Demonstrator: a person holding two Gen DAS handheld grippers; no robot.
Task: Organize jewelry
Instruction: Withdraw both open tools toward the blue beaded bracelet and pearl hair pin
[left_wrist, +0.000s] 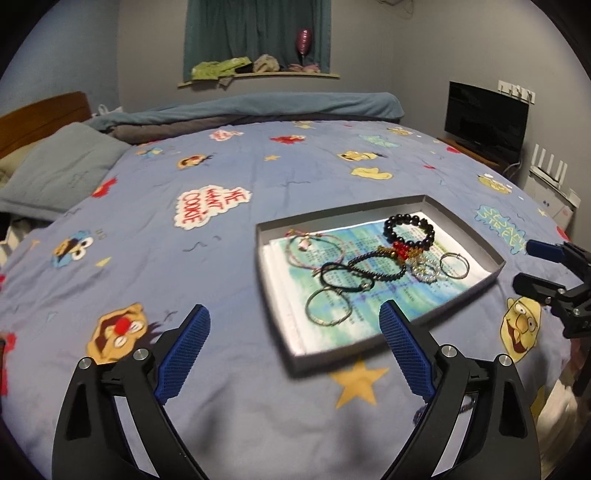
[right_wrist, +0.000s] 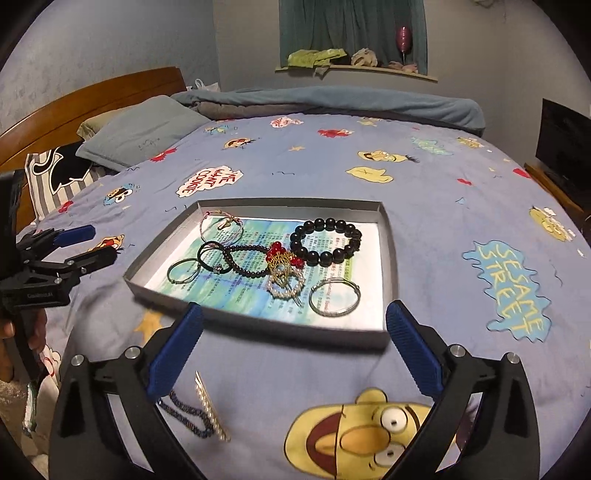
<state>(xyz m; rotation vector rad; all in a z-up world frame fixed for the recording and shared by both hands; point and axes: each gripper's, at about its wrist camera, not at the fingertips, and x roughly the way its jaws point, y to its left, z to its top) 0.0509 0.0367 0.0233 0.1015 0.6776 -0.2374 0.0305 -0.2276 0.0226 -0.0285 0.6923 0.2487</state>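
A shallow grey tray (left_wrist: 373, 350) (right_wrist: 258, 325) lined with printed paper lies on the bed and holds several bracelets: a large black bead bracelet (left_wrist: 408, 230) (right_wrist: 327, 240), a small dark bead bracelet (right_wrist: 245, 260), a pearl ring with red and gold charms (right_wrist: 284, 284), silver bangles (right_wrist: 334, 297) (left_wrist: 328, 312) and a pink cord bracelet (left_wrist: 314, 245) (right_wrist: 221, 223). A dark beaded chain (right_wrist: 188, 415) and a pearl hair clip (right_wrist: 212, 410) lie on the sheet outside the tray. My left gripper (left_wrist: 295, 325) is open and empty above the tray's near corner. My right gripper (right_wrist: 295, 321) is open and empty above the tray's near edge.
The bed has a blue cartoon-print sheet (left_wrist: 184, 258). Pillows (right_wrist: 140, 133) and a rolled blanket (right_wrist: 332, 99) lie at the far side. A TV (left_wrist: 484, 118) stands at the right. The other gripper shows at each view's edge: the right one (left_wrist: 535, 269), the left one (right_wrist: 85, 243).
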